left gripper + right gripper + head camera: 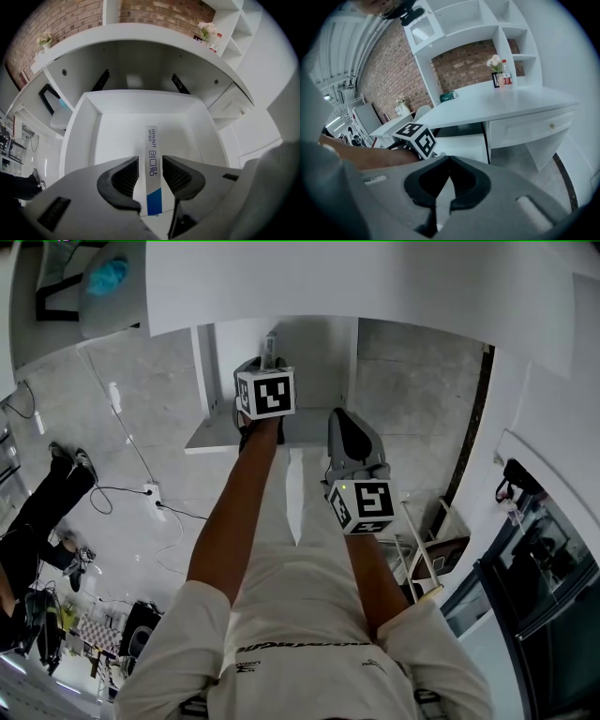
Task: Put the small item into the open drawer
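Left hand-held gripper (150,158) points steeply down with its jaws spread wide. The slim white-and-blue box (151,178) sits loose between them, clear of both pads, inside the open white drawer (84,136) just below. The counter (140,35) edge arches beyond it. Off to the side, the right hand-held gripper (449,161) has its jaws closed with nothing in them.

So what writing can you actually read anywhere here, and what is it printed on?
"HYNAUT": small print on the slim white-and-blue box.
"创口贴": large characters on the same box.
Tiny print beside "HYNAUT": unreadable.
Print on the shirt, head view: too blurred.
Label on the bottle: too small.
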`<action>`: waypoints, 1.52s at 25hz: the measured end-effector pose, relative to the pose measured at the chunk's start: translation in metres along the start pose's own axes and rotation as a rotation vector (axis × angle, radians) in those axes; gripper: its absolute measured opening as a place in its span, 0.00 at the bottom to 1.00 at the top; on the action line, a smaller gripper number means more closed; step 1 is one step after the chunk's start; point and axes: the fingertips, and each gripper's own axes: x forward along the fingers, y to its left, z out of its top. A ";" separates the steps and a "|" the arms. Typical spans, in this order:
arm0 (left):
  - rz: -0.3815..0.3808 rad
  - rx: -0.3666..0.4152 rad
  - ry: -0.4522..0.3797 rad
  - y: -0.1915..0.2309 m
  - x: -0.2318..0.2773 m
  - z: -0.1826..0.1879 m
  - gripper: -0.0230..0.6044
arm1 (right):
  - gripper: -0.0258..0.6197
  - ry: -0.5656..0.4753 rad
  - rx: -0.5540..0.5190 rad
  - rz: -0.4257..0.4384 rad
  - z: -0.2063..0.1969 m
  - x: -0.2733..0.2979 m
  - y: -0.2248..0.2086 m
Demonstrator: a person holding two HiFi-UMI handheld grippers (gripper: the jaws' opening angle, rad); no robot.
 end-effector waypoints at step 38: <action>-0.051 -0.002 -0.476 -0.054 -0.274 0.020 0.15 | 0.04 -0.217 -0.159 0.112 0.099 -0.147 0.076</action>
